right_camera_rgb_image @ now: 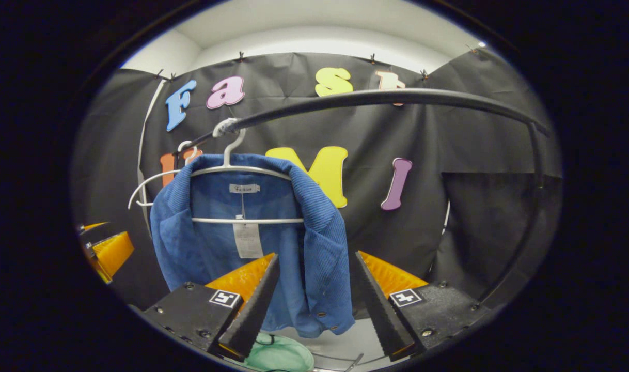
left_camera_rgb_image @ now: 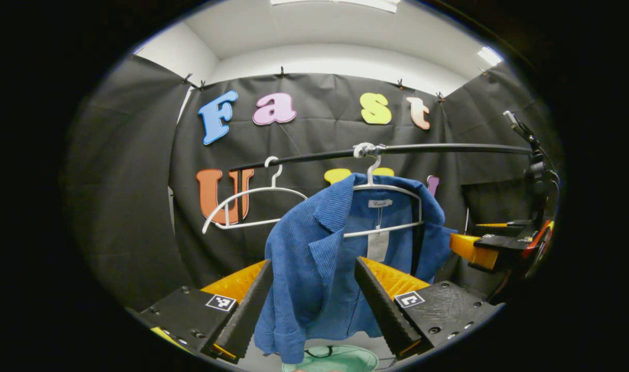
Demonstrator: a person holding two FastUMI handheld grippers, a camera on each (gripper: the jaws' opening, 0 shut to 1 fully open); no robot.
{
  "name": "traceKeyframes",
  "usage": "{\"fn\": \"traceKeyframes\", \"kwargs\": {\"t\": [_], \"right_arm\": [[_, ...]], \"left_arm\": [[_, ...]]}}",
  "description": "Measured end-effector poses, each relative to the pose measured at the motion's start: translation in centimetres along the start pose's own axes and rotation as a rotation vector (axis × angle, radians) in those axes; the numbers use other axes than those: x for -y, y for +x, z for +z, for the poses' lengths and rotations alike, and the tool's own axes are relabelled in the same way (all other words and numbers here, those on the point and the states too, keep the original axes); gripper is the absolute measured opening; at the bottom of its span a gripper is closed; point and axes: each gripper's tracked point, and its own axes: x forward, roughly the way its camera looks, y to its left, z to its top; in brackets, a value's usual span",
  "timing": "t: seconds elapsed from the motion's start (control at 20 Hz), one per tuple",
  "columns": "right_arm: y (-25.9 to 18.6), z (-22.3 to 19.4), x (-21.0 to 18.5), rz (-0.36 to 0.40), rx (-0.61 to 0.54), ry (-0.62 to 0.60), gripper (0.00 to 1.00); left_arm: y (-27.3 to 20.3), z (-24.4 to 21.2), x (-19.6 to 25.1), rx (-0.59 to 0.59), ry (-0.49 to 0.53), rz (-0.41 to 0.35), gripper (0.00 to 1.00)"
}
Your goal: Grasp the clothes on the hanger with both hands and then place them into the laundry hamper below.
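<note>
Left fingers [left_camera_rgb_image: 310, 305] spread wide, empty, straddling left front of blue jacket [left_camera_rgb_image: 314, 268]. Right fingers [right_camera_rgb_image: 314, 305] likewise, at right front. Jacket hanging lengthwise, hamper [right_camera_rgb_image: 278, 354] below.

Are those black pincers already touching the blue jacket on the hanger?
Cannot tell. In the left gripper view the left gripper stands open around the blue jacket, and in the right gripper view the right gripper likewise; neither shows contact or gap plainly.
</note>
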Motion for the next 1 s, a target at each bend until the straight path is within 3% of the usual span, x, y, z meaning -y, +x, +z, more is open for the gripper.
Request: {"fn": "traceKeyframes", "kwargs": {"t": [0.7, 0.8, 0.9, 1.0], "right_arm": [[9.1, -3.8, 1.5, -0.049, -0.065, -0.063, 0.85], [10.0, -4.1, 1.8, -0.053, -0.068, -0.060, 0.85], [10.6, -4.1, 2.3, -0.071, -0.054, -0.073, 0.82], [11.0, -3.9, 2.9, -0.101, -0.027, -0.110, 0.78]], "left_arm": [[9.2, -6.1, 1.1, -0.104, -0.032, 0.105, 0.96], [10.2, -6.3, 1.1, -0.105, -0.038, 0.118, 0.87], [11.2, -6.5, 1.1, -0.098, -0.030, 0.122, 0.96], [11.6, -6.7, 0.7, -0.097, -0.011, 0.131, 0.92]]}}
